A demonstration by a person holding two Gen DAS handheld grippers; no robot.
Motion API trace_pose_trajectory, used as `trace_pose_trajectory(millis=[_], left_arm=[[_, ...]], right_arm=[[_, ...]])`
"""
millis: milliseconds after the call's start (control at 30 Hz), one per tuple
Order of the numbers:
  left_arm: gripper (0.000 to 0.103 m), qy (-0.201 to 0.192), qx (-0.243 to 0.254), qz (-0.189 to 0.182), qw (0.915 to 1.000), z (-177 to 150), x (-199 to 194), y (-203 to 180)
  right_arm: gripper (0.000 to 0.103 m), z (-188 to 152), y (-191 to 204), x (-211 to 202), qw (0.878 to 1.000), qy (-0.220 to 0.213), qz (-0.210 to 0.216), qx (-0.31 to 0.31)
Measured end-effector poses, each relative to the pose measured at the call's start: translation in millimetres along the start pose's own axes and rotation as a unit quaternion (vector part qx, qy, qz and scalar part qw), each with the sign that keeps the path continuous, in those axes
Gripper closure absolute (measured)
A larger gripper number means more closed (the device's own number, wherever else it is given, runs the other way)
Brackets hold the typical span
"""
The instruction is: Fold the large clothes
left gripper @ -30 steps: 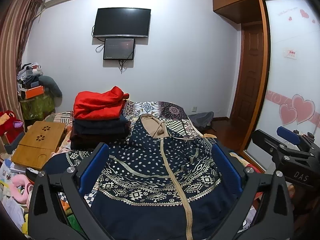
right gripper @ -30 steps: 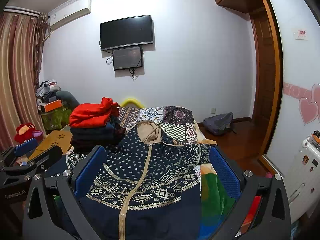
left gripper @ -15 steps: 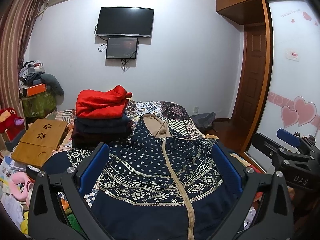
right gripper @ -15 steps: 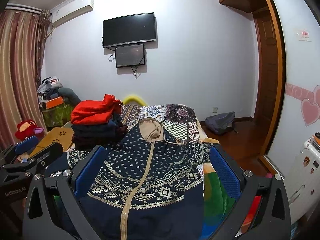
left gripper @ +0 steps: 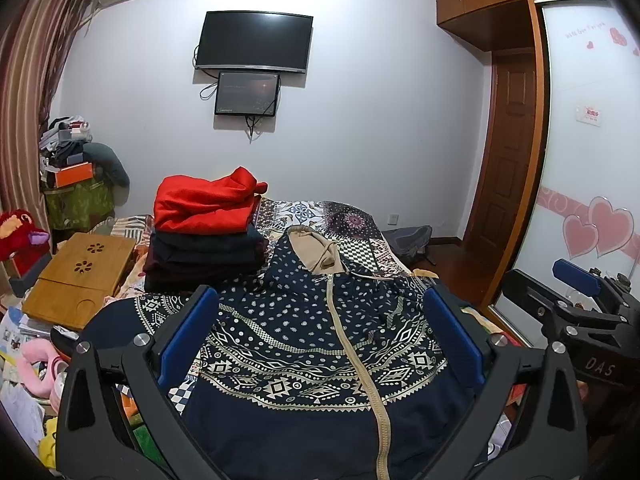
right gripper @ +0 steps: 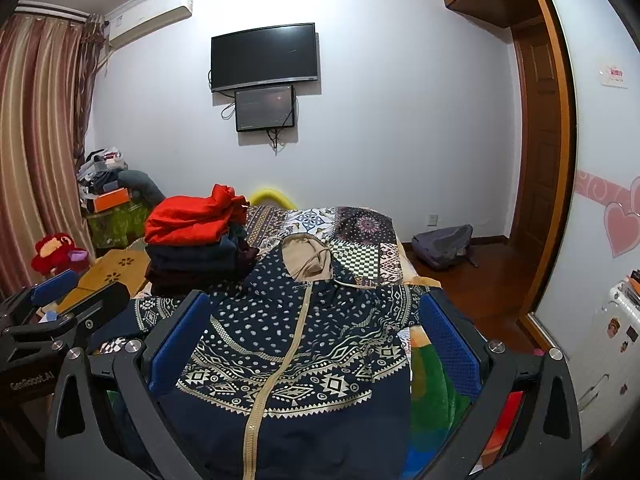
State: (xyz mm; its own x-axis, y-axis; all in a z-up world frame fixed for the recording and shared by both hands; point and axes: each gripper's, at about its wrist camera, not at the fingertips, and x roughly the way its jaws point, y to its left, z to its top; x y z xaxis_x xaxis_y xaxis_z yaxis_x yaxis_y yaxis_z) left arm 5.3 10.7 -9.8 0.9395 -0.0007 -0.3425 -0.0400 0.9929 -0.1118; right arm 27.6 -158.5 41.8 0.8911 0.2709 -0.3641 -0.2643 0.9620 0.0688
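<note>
Hoodie flat beneath spread tongs

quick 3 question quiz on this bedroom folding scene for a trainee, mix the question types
1. True or false: the patterned navy hoodie lies spread flat with its zipper closed.
2. What colour is the top garment on the folded pile? A) green B) red C) white
3. Fill in: both the left gripper and the right gripper are ____ and hold nothing.

Key: 1 true; 2 B; 3 open
</note>
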Motion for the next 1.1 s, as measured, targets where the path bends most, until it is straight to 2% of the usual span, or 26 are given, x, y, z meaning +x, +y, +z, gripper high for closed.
trace_pose_trajectory(millis=[1100], left_arm=[[0.0,0.008,-0.005,0.005,0.9999,-3.8,8.1,5.6]], right_arm=[[0.0,-1.6,-0.4,10.2,1.0,0.009,0.003,0.007]])
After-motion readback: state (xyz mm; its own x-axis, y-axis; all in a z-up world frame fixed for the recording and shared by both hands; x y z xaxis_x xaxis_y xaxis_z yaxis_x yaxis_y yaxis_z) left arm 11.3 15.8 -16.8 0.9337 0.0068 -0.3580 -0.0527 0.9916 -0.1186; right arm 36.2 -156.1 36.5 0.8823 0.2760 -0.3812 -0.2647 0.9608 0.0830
